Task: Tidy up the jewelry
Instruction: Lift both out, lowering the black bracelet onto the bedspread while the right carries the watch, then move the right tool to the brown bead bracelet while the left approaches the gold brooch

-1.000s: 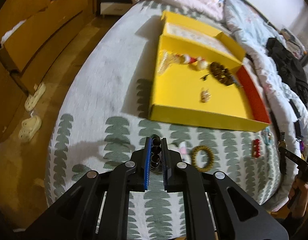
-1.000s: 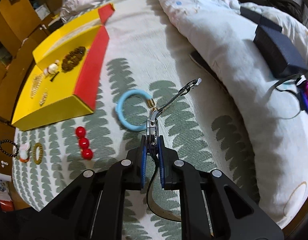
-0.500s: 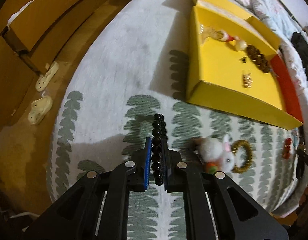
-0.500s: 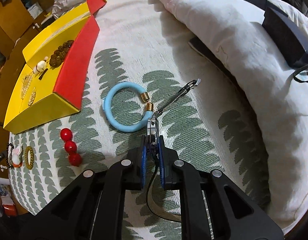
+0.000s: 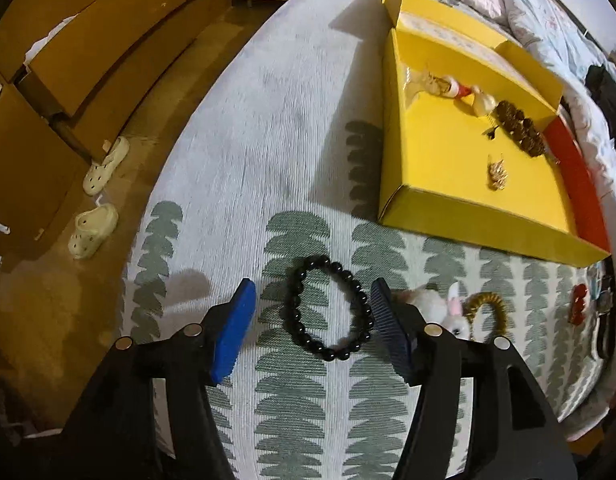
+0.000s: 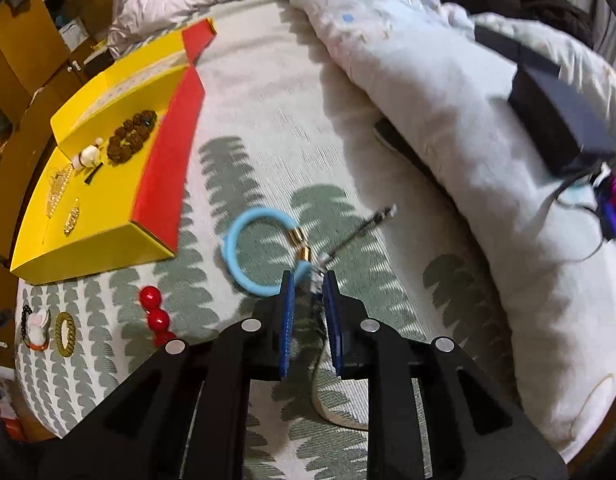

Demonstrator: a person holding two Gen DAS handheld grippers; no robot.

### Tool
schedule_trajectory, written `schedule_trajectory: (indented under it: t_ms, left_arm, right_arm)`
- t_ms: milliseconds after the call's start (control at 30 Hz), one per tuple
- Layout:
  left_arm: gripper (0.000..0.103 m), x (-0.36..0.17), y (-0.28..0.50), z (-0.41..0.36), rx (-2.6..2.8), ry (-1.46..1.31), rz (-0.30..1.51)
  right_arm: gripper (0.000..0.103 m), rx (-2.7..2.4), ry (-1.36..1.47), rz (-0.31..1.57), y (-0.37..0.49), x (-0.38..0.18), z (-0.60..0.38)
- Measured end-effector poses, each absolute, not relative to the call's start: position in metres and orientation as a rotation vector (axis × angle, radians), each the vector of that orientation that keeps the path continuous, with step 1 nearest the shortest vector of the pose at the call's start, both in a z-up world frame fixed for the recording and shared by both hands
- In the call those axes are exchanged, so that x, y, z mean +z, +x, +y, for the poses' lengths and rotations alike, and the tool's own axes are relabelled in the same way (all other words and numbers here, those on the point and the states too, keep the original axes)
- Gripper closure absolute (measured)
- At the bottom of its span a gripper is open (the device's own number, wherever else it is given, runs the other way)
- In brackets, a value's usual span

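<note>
A black bead bracelet [image 5: 330, 307] lies flat on the leaf-patterned bedspread between the wide-open fingers of my left gripper [image 5: 312, 298]. A yellow box [image 5: 468, 216] with a red flap holds brown beads [image 5: 518, 128] and small gold pieces. My right gripper [image 6: 308, 280] has its fingers slightly apart around a watch clasp and strap [image 6: 320, 280]; the strap's metal end [image 6: 372, 224] lies ahead on the bedspread. A light blue bangle [image 6: 243, 252] lies just left of its tips.
A white plush rabbit charm [image 5: 440, 308], a gold coil ring [image 5: 488, 308] and red beads [image 6: 155, 314] lie on the bedspread. A bunched white duvet [image 6: 448, 120] with a dark box [image 6: 556, 120] is on the right. The bed edge and slippers [image 5: 93, 232] are on the left.
My left gripper opened and let the black bracelet down flat on the bedspread. My right gripper's fingers have parted a little around the watch strap.
</note>
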State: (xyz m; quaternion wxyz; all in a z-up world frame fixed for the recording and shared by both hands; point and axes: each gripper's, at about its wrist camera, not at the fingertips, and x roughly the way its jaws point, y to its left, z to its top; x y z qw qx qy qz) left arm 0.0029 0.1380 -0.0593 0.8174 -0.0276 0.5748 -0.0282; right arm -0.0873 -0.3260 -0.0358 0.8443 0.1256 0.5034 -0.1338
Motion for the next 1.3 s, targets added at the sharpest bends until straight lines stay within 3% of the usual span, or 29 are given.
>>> schedule_trajectory:
  t_ms: [500,767,1300]
  left_arm:
    - [0.036,-0.018,0.002,0.116,-0.171,-0.099,1.106]
    - [0.034,-0.016,0.02,0.084,-0.245,-0.093,1.101]
    - [0.034,-0.04,0.066,0.003,-0.382,-0.06,1.181]
  right_arm:
    - [0.08,-0.293,0.218,0.932,-0.089,0.013,-0.312]
    - [0.062,-0.159,0.23,0.911,-0.06,0.02,-0.271]
    - [0.061,0.012,0.218,0.943,0.026,0.007,-0.218]
